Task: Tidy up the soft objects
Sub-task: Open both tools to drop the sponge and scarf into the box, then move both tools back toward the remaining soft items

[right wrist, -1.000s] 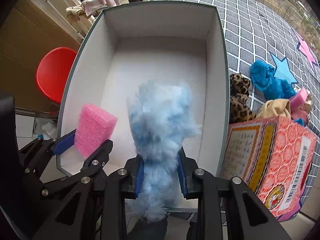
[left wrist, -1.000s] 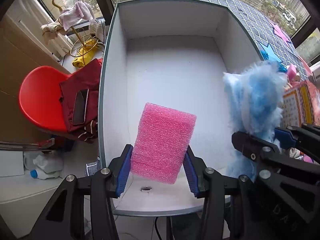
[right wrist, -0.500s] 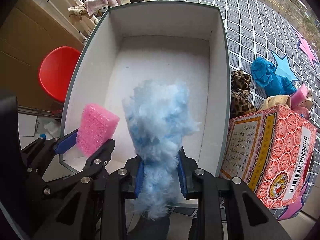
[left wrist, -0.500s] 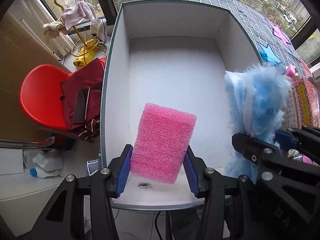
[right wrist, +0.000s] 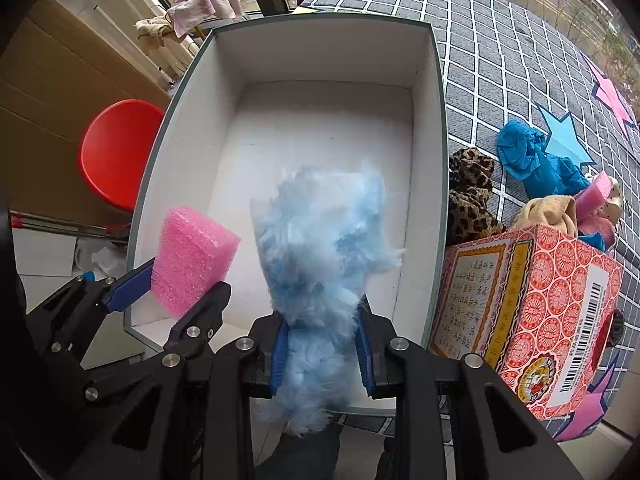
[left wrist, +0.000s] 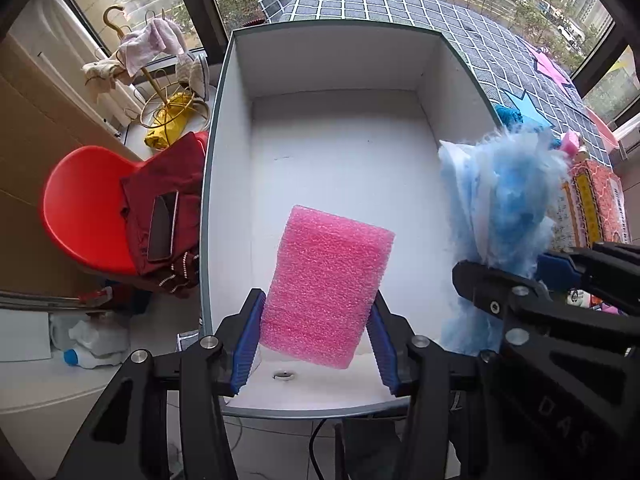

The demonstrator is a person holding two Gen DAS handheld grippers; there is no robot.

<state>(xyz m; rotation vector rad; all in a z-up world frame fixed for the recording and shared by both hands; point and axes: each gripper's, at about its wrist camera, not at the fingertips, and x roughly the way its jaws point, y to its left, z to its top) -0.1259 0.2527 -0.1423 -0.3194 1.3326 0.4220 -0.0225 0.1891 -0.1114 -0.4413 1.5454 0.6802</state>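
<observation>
The left gripper [left wrist: 316, 340] stands half open, blue pads clamping a pink foam block [left wrist: 326, 288], bubbly and rectangular, tilted. Just beside it, the right gripper [right wrist: 322, 354] pinches narrowly on a fluffy blue tuft [right wrist: 320, 264]. Both hang above the near end of a smooth white box [right wrist: 428, 184]. Beyond lies a checked mat [right wrist: 500, 60].

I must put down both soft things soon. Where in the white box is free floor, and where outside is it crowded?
The whole floor of the white box is bare, from wall to wall. To its right it is crowded: leopard cloth, blue cloth and the red patterned carton stand close on the checked mat.
</observation>
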